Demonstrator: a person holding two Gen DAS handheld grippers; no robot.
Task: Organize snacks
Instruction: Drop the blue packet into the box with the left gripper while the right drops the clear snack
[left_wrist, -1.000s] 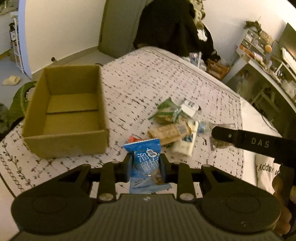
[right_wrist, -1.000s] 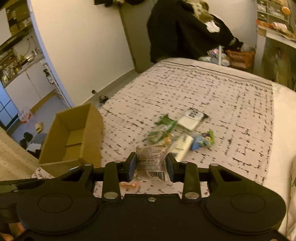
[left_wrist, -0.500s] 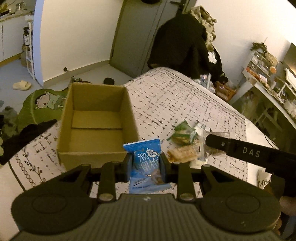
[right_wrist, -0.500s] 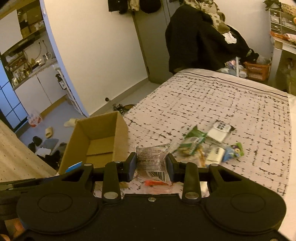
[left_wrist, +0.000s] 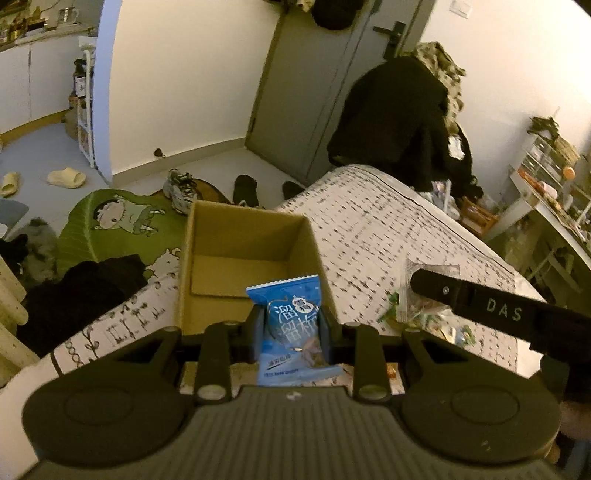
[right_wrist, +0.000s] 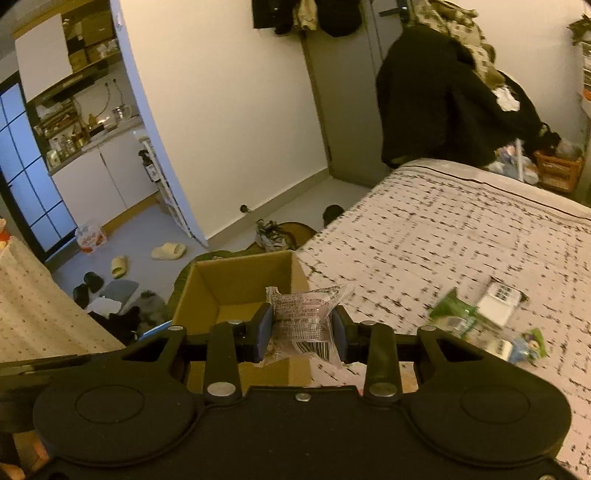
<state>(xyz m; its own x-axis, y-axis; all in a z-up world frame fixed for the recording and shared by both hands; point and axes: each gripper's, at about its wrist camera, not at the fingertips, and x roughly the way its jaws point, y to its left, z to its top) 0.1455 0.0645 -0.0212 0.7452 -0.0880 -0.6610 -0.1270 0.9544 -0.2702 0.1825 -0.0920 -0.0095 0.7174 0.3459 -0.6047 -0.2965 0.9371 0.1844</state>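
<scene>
**Two snack packets held over the edge of the box**

Nearest in the left wrist view, the left gripper (left_wrist: 291, 334) has its jaws closed narrowly on a blue snack packet (left_wrist: 293, 332) printed with white characters; the packet stands upright between the pads, in front of the near right corner of the cardboard box (left_wrist: 207, 266). In the right wrist view, the right gripper (right_wrist: 301, 328) has its jaws pressed on a clear wrapped snack (right_wrist: 303, 317) with a barcode, held at the box's near right side.

The open box sits at the left edge of the bed (left_wrist: 388, 229), which is covered by a white spread with black dashes. To the right on the bed lies a loose pile of snacks (right_wrist: 480, 321): green, white and blue packets, blurred.

Farther off, on the floor left of the bed, lie a green cartoon mat (left_wrist: 110, 221), a sneaker (left_wrist: 181, 188) and pale slippers (right_wrist: 168, 252). A dark coat (right_wrist: 436, 99) hangs beyond the bed's far end.
</scene>
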